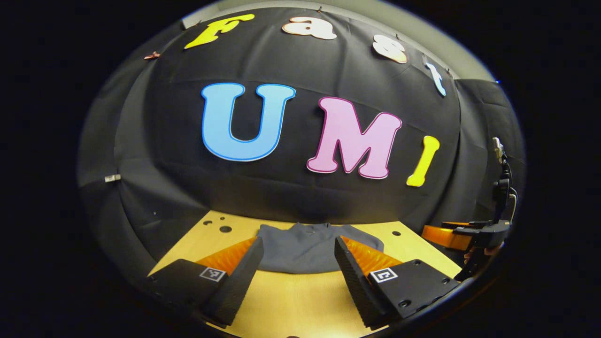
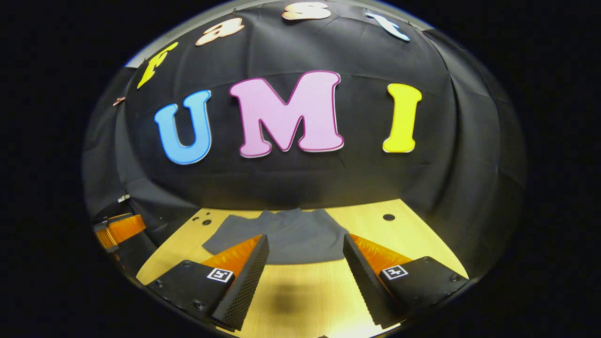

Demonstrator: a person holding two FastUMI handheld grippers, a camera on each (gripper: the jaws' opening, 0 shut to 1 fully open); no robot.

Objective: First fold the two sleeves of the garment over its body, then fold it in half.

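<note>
A grey garment [image 1: 305, 246] lies flat on the wooden table [image 1: 300, 300], its neck toward the booth's back wall. In the left gripper view my left gripper [image 1: 296, 249] hovers open in front of its near hem, holding nothing. The right gripper view shows the same garment [image 2: 291, 237] with one sleeve spread out to the left. My right gripper [image 2: 305, 244] is open just before the hem, nothing between its fingers. The right gripper [image 1: 458, 234] also appears at the far right of the left gripper view, and the left gripper [image 2: 117, 230] at the far left of the right gripper view.
The black cloth wall stands close behind the table's far edge. Small holes [image 2: 389, 217] dot the tabletop near its back corners. Bare wood [image 2: 305, 295] lies between the grippers and the garment's hem.
</note>
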